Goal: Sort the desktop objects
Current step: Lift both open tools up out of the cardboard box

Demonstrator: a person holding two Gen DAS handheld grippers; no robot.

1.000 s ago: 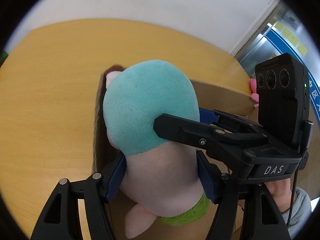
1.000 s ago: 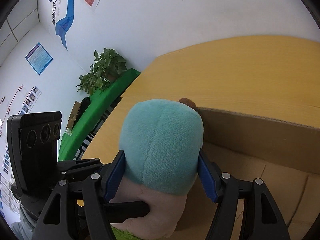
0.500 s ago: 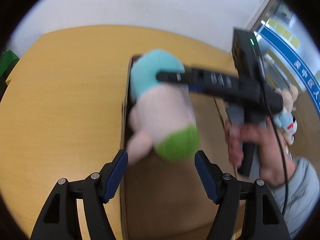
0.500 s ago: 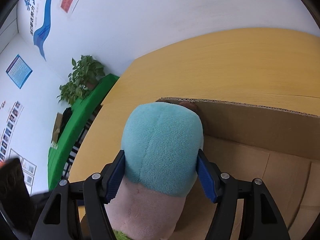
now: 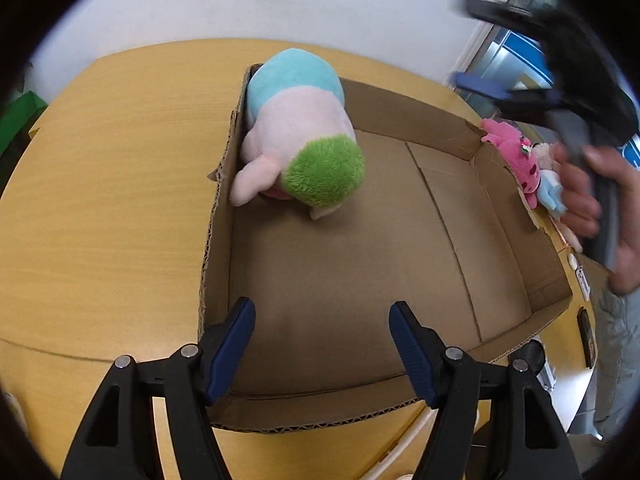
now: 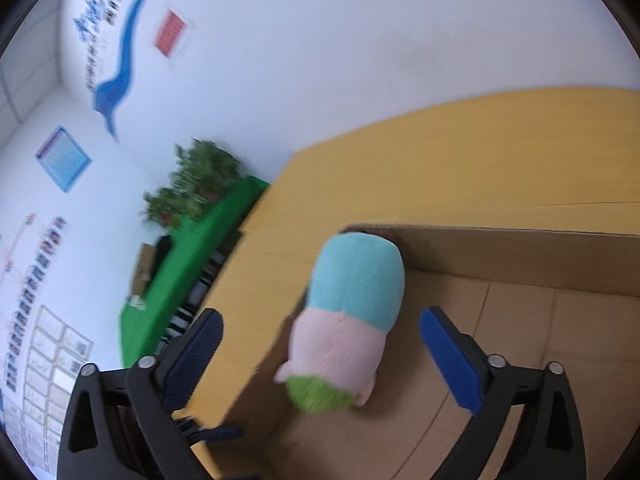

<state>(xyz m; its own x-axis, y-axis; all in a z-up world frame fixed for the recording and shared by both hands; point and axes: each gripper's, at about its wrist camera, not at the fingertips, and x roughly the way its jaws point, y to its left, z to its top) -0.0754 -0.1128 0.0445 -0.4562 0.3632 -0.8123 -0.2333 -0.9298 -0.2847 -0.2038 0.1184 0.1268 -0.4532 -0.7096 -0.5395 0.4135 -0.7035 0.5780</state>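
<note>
One plush (image 5: 298, 136) lies in the box's (image 5: 520, 248) far left corner. Right gripper (image 6: 320, 360) jaws have just sprung wide, releasing it; left gripper (image 5: 320, 344) gapes empty. Lift the right clear (straight up, no snagging).

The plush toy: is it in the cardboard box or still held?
In the box. The plush toy lies in a corner of the cardboard box, and the right gripper has just opened its jaws clear of it.
</note>
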